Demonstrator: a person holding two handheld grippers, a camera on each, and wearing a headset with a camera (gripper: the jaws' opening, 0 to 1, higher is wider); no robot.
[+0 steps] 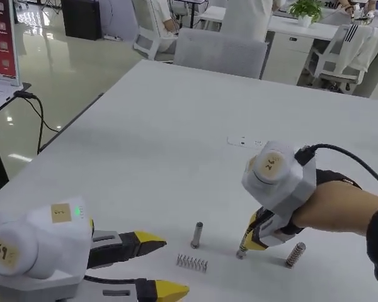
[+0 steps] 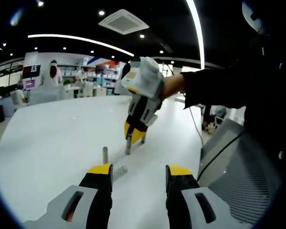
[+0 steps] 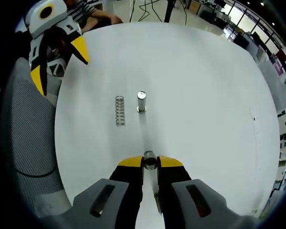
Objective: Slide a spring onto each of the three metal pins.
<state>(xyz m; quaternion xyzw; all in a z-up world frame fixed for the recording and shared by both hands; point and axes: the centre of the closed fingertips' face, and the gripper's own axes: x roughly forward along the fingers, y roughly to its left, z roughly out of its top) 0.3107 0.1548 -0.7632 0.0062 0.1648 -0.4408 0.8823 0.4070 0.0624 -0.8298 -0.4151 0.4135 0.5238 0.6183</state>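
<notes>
The right gripper (image 1: 252, 240) is held from the right by a hand (image 1: 331, 207) in a black glove, the forearm reaching in low over the white desk (image 1: 176, 138) and the gripper tipped steeply downward, yellow tips close to the surface. In the right gripper view its jaws are drawn in to a narrow gap and clamp the top of the gripped pin (image 3: 149, 161), which stands on the desk with coils showing around it. The left gripper (image 1: 169, 264) lies low and near level at the near edge, pointing toward the work, its jaws wide apart with nothing between them. Just ahead of it the bare pin (image 1: 196, 234) stands upright, and the loose spring (image 1: 192, 262) lies flat on the desk beside it. A tilted spring (image 1: 295, 254) rests just right of the right gripper; whether a pin is inside it cannot be told. The left gripper's white housing carries a tan label (image 1: 1, 250) reading "69"; the round sticker (image 1: 271, 163) on the right gripper bears a mark too small to read.
</notes>
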